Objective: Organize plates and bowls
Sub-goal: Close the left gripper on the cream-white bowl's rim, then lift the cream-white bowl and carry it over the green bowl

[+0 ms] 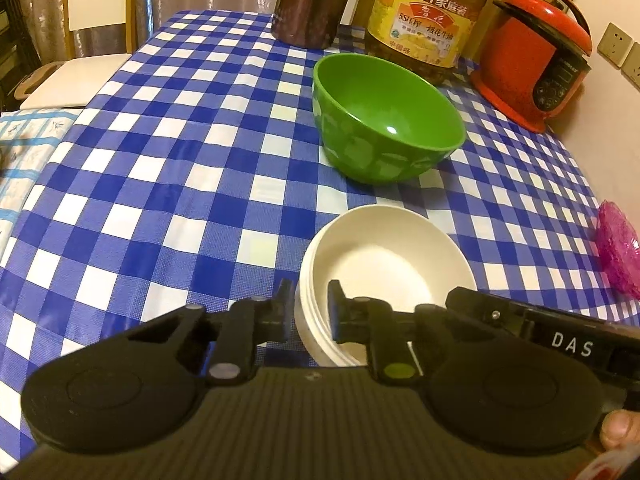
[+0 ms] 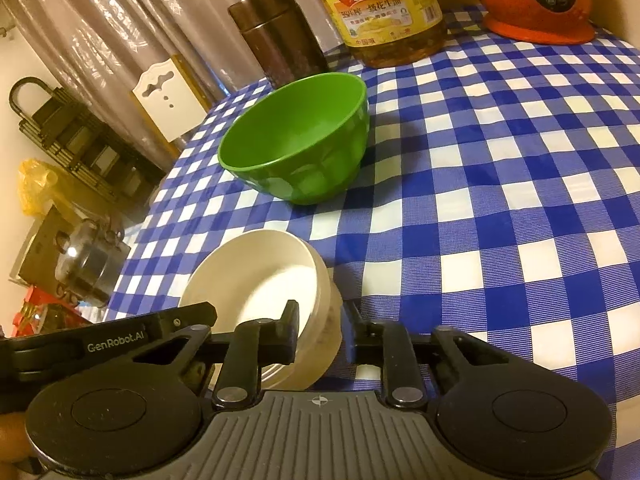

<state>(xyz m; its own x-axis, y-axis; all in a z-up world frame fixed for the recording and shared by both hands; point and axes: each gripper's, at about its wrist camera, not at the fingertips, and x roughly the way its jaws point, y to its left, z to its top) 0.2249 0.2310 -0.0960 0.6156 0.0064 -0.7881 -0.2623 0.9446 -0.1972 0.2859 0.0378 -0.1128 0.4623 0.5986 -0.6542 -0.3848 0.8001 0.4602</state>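
Both tongs straddle the white bowl stack's (image 1: 384, 268) rim just in front of the green bowl (image 1: 386, 116) — left gripper (image 1: 310, 312) and right gripper (image 2: 322, 334) seemingly clamped on opposite walls. Judged mid-carry; next comes nesting — level, centred lowering.

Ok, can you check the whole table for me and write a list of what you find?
Surface: blue checked cloth, flat.
Job's things: white bowls stacked, nearest; green bowl upright behind them, apart.
Clutter: oil bottle, brown jar, red cooker at the back; pink dish on the right.
Grippers: left gripper fingers pinch the white bowls' left rim; right gripper fingers astride the right rim, grip unclear.
Cables: nothing seen.
Surroundings: chair, curtain, wall sockets.
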